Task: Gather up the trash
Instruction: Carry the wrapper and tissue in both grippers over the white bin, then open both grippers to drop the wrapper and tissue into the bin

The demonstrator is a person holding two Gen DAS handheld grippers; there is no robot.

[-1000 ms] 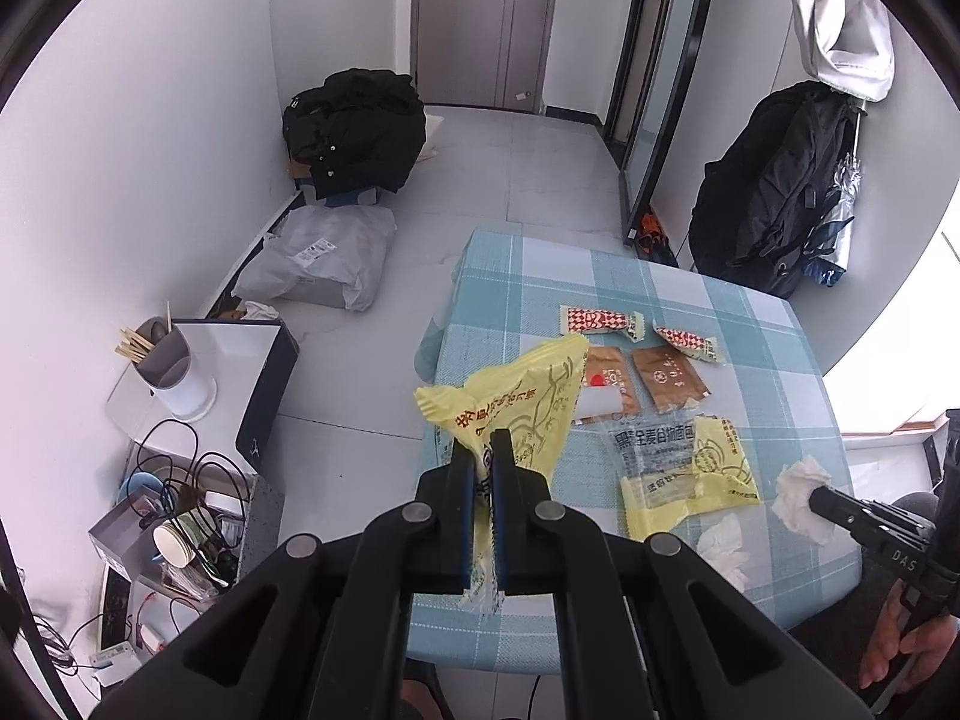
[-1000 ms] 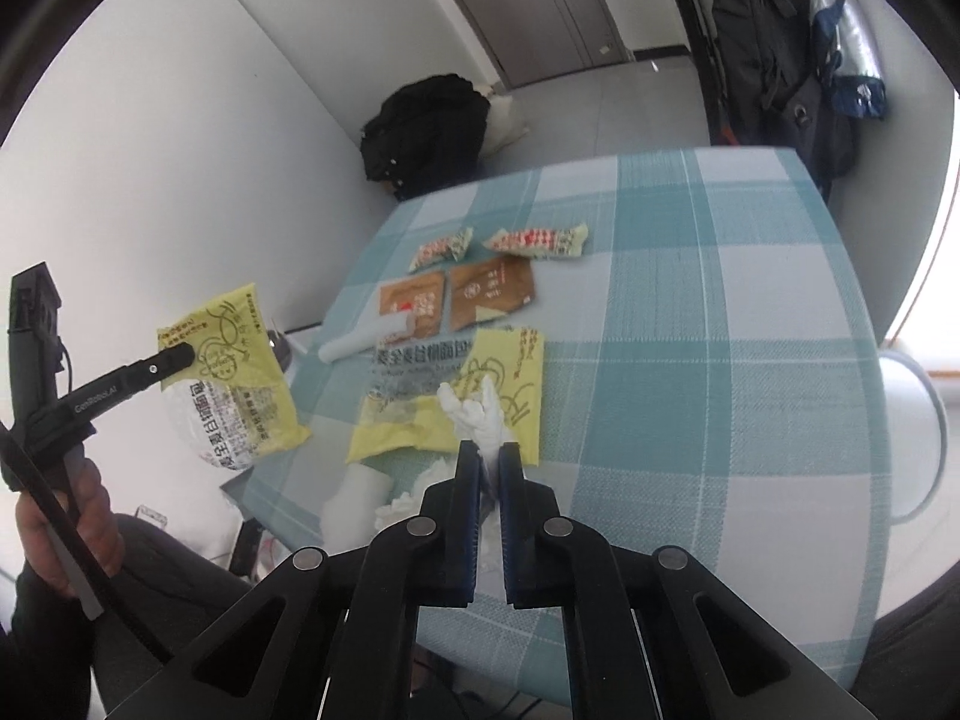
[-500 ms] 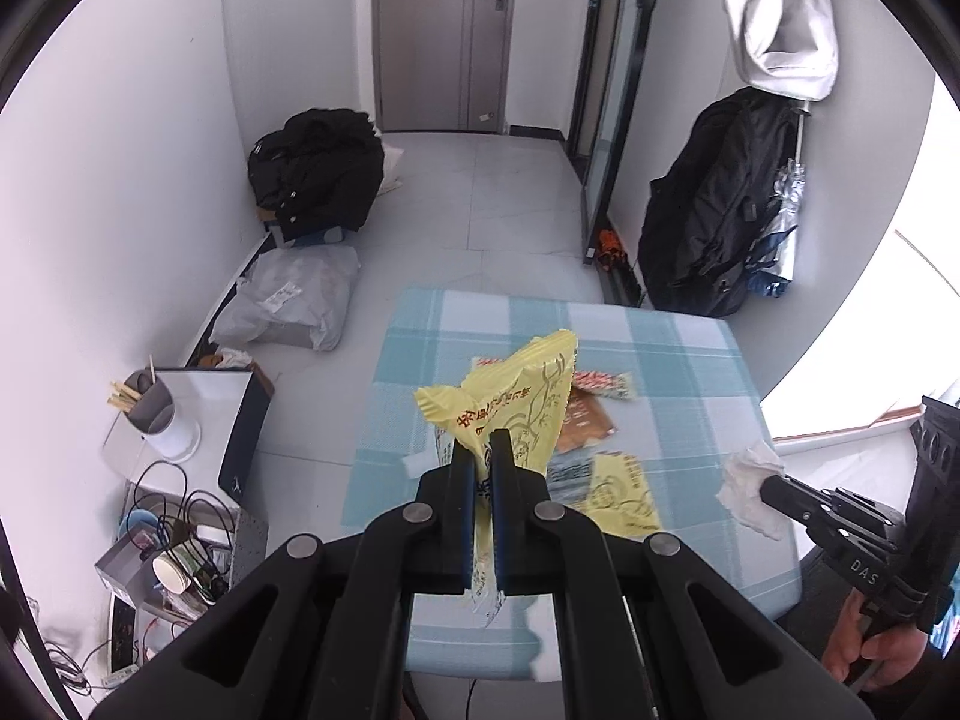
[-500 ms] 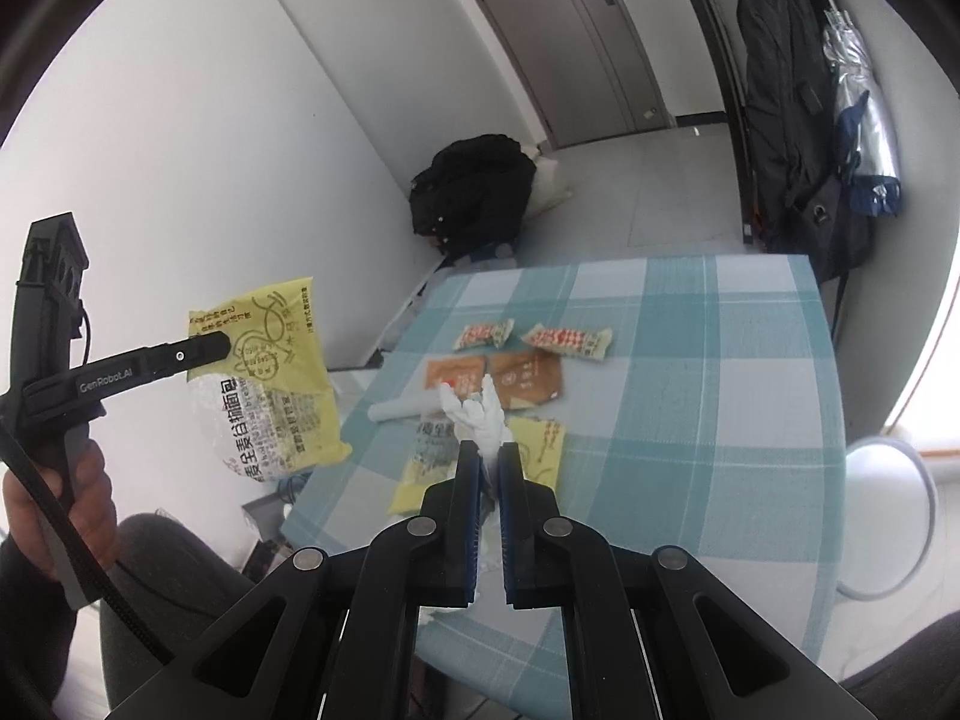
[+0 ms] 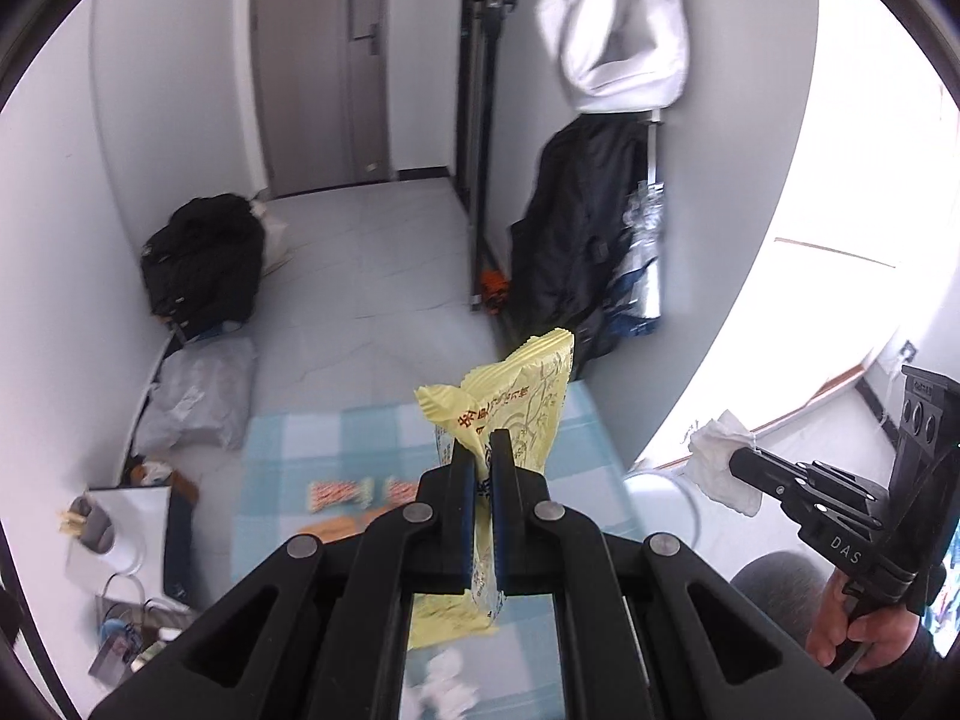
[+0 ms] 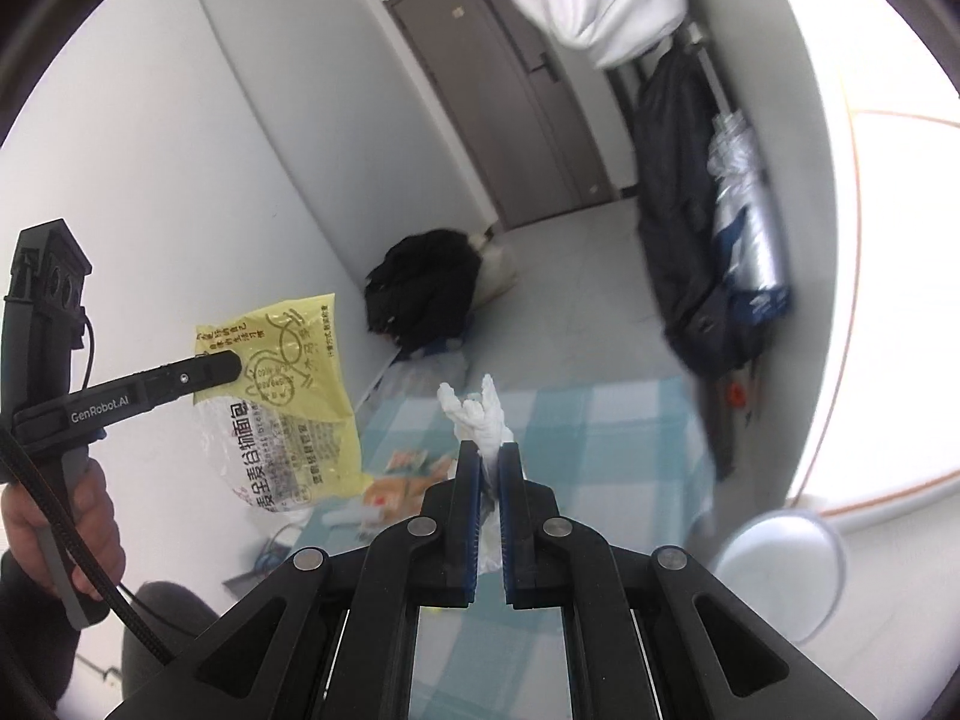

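Observation:
My left gripper (image 5: 483,441) is shut on a yellow snack wrapper (image 5: 510,402) and holds it high above the blue checked table (image 5: 300,444). It also shows in the right wrist view (image 6: 276,384), hanging from the left gripper (image 6: 231,363). My right gripper (image 6: 489,453) is shut on a crumpled white tissue (image 6: 477,414), also high above the table (image 6: 600,426). The tissue shows in the left wrist view (image 5: 717,459) at the tip of the right gripper (image 5: 735,459). Red-white and brown wrappers (image 5: 342,492) lie on the table, blurred.
A white round bin (image 6: 780,564) stands on the floor right of the table; its rim shows in the left wrist view (image 5: 666,492). Black bags (image 5: 204,264) and coats (image 5: 582,240) line the walls. A cluttered low shelf (image 5: 120,528) stands left of the table.
Both grippers have risen well above the table and swung to the right, each still holding its item. The white bin has come into view.

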